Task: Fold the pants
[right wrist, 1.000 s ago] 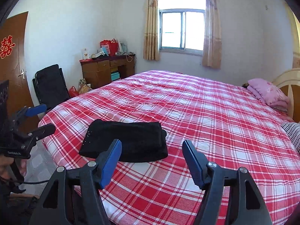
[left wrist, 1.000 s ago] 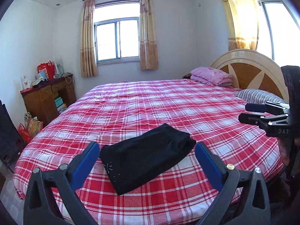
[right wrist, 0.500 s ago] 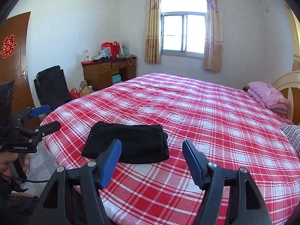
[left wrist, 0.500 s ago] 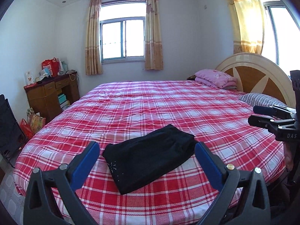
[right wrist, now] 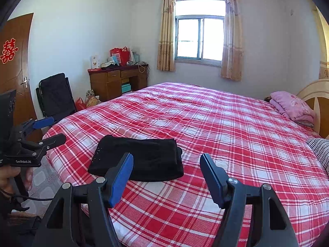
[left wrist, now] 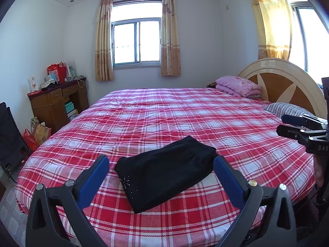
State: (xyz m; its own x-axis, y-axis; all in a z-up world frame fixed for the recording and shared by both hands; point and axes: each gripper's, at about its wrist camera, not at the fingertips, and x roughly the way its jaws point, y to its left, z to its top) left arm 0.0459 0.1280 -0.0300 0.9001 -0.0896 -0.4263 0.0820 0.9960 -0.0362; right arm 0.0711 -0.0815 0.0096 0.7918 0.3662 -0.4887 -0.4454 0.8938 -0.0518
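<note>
Black gripper frames, blue pads, silver screws.

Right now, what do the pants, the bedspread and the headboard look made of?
Pants: soft matte black fabric, probably a knit, with small shiny studs near one corner. Bedspread: thin woven cloth, likely cotton, printed red-and-white plaid, lightly wrinkled. Headboard: glossy cream frame with brown wood-look panels.

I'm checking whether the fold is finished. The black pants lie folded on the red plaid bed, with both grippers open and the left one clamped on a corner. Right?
Not quite. In the left wrist view the left gripper holds nothing; the black pants lie free on the red plaid bed. The rest stands.
</note>
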